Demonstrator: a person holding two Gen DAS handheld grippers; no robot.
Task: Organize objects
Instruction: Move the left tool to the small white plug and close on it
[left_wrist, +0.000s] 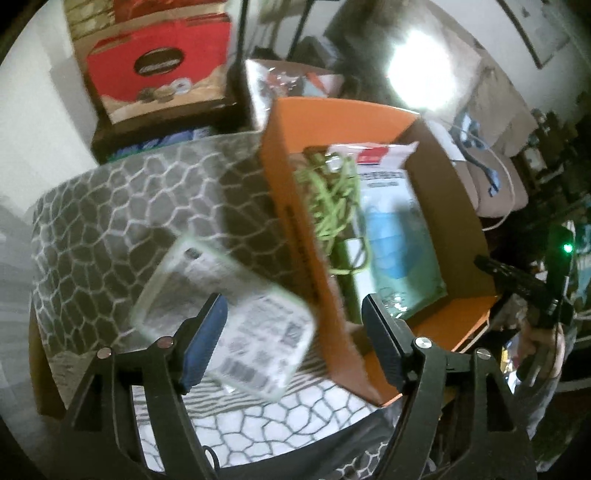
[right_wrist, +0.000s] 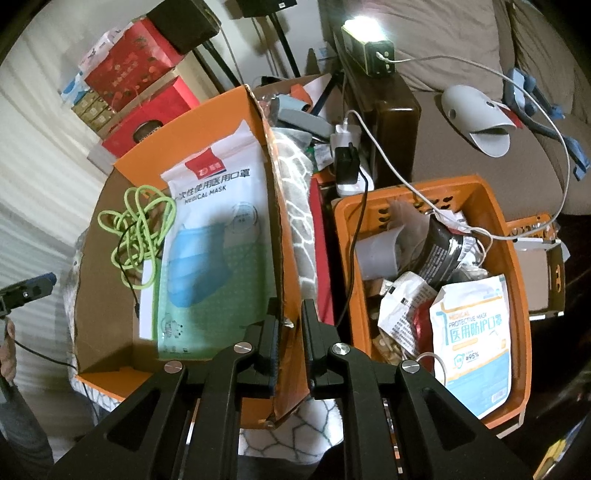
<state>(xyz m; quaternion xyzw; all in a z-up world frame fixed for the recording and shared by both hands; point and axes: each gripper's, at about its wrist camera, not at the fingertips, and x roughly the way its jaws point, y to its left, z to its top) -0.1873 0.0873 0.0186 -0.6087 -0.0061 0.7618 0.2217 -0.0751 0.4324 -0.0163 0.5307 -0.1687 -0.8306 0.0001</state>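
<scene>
Pale wall (right_wrist: 44, 155) at left, behind stacked red gift boxes (right_wrist: 129, 70). Dark wooden stand (right_wrist: 391, 122) right of those boxes, topped by a glaring lamp (right_wrist: 364, 27). Beige sofa (right_wrist: 461, 48) further right. Grey honeycomb-patterned blanket (left_wrist: 122, 206) spread below the boxes.

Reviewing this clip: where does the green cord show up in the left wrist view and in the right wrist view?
Left wrist: green cord lies right of centre, inside the orange cardboard box, left of the mask pack.
Right wrist: green cord sits left of centre, in the same box.
Shared landmark: the mask pack beside it.
</scene>
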